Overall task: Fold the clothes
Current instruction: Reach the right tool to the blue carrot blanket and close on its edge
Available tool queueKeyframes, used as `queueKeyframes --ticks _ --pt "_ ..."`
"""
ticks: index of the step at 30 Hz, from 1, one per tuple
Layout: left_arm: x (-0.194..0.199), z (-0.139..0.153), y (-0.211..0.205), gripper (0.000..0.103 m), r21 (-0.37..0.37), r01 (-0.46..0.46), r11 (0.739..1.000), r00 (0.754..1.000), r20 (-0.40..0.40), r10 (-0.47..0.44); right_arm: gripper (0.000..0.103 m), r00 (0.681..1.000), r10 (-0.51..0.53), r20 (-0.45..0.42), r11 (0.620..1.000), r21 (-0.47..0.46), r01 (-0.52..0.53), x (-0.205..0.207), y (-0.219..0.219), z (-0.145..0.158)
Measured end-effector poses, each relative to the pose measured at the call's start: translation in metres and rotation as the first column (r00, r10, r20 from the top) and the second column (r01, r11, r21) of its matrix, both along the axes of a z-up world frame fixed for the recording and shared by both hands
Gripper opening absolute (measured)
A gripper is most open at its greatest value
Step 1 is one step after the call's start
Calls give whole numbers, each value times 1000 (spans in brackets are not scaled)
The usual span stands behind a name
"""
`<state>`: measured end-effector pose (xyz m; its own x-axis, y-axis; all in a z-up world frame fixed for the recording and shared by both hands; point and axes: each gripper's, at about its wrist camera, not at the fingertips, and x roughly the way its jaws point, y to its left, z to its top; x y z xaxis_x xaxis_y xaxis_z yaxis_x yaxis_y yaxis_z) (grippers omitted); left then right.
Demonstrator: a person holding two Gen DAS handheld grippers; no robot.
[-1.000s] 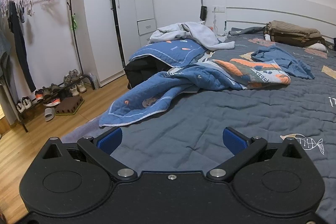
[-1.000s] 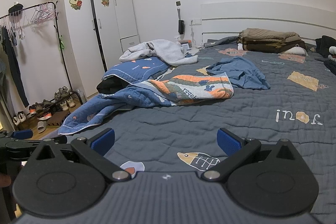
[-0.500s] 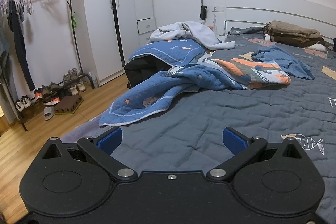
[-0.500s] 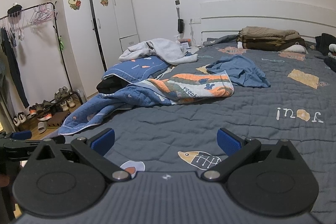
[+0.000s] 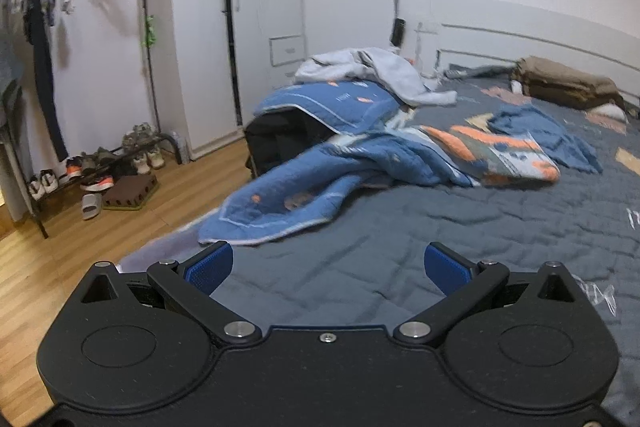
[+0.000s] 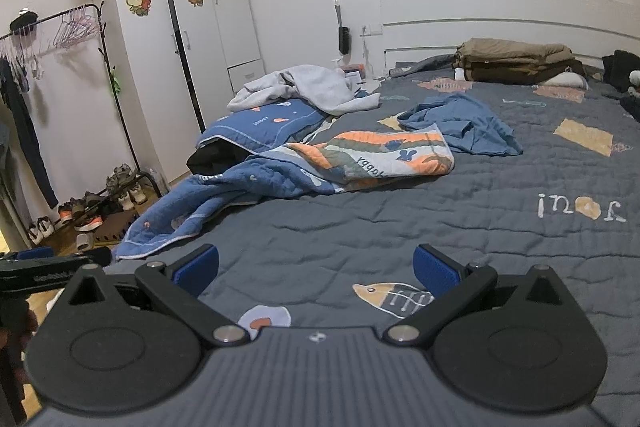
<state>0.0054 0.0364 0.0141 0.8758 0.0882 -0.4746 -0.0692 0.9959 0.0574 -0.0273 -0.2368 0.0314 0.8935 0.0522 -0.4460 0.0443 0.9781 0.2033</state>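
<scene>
Tongs, left: spread wide, empty, above the bed.
Tongs, right: spread wide, empty.
Clothes: blue shirt, grey hoodie, well ahead.

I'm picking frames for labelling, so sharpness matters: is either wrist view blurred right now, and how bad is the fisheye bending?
Left wrist view: motion-smeared, the blue quilt and shoe rack soft, though the left gripper stays crisp. Right wrist view: sharp, the quilt's lettering readable past the right gripper. Both views: the wardrobe and headboard edges bow, corners dark.
</scene>
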Motion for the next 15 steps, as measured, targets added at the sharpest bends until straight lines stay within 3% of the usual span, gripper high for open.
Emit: queueKeyframes --ticks 7,15 --pt "5 10 33 103 -28 -40 999 999 18 41 103 999 38 -30 998 57 -36 47 31 -7" --pt "15 6 71 103 -145 13 989 1000 -19 -16 103 989 130 -71 991 27 -129 109 84 -20"
